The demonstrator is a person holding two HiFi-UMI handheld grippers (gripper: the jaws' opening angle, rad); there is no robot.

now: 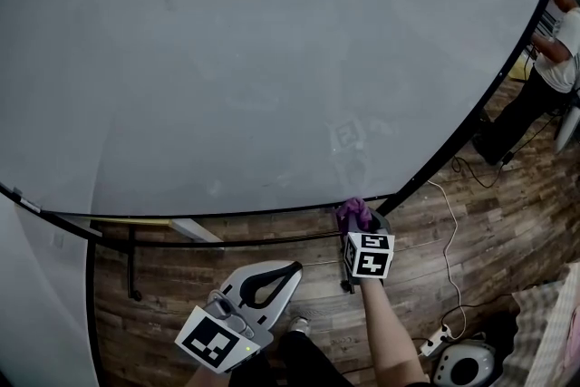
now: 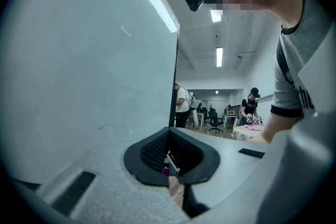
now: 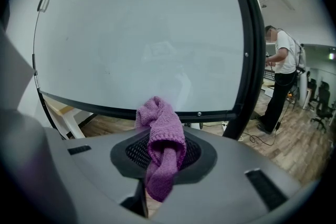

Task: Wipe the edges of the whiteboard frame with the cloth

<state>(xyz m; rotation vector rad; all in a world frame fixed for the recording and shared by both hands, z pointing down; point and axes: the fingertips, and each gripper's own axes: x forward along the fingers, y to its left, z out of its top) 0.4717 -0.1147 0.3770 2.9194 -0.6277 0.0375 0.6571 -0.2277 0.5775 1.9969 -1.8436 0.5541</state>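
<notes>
Two claws sit below the whiteboard frame point(image 1: 227, 215). The left claw point(image 1: 270, 278) hangs low, apart from the board, its jaws together on nothing. The right claw point(image 1: 361, 227) pinches the purple cloth point(image 1: 353, 213) at the frame's bottom edge, near its lower right corner.

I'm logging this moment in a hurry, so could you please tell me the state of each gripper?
Left gripper: closed, holding nothing.
Right gripper: closed on the purple cloth.
</notes>
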